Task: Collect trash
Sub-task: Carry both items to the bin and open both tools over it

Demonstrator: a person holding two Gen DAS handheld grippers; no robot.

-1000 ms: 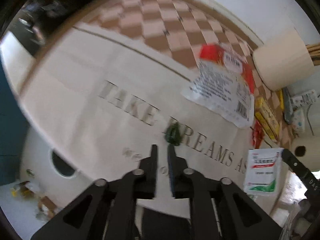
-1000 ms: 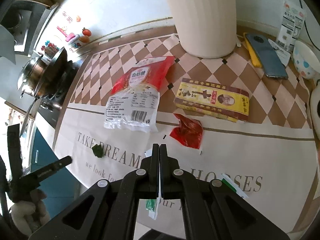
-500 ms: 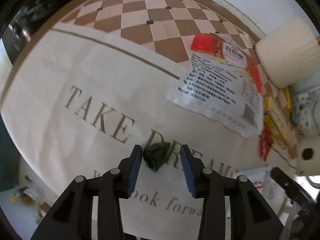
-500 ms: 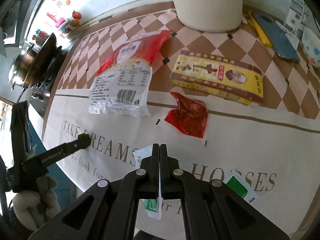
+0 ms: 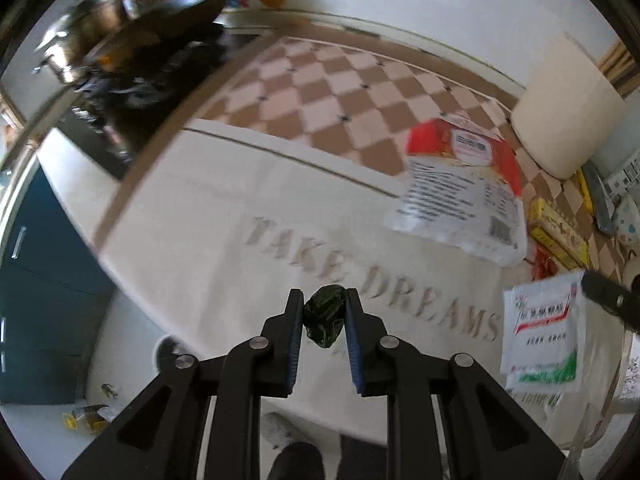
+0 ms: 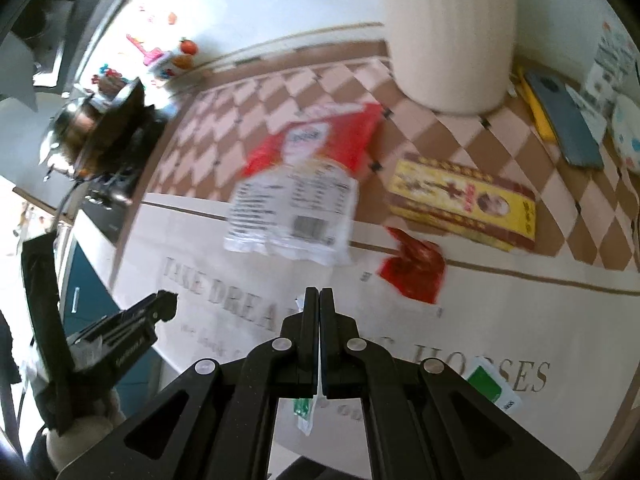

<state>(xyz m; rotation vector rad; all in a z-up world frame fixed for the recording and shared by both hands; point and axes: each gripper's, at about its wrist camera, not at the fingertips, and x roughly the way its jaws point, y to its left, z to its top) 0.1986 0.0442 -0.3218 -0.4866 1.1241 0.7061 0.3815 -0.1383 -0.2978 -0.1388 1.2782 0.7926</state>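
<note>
A crumpled dark green wrapper (image 5: 325, 318) sits between the blue pads of my left gripper (image 5: 322, 300), held clear of the lettered white tablecloth (image 5: 200, 240). The jaws are closing and the pads press on it. In the right wrist view the left gripper (image 6: 166, 300) shows at the left over the table edge. My right gripper (image 6: 320, 292) is shut on a white sachet with green print (image 6: 305, 416), which hangs below the fingers. In the left wrist view that sachet (image 5: 540, 336) dangles at the right from the right gripper (image 5: 592, 284).
On the table lie a red and white plastic bag (image 6: 304, 184), a crumpled red wrapper (image 6: 412, 268), a yellow box (image 6: 464, 204) and a green and white sachet (image 6: 488, 384). A tall white container (image 6: 448, 32) and a phone (image 6: 564, 120) stand behind. A stove with a pot (image 6: 92, 128) is at the left.
My left gripper opened around the green wrapper, closed on it and lifted it off the cloth. The right gripper drifted a little sideways, still gripping the sachet.
</note>
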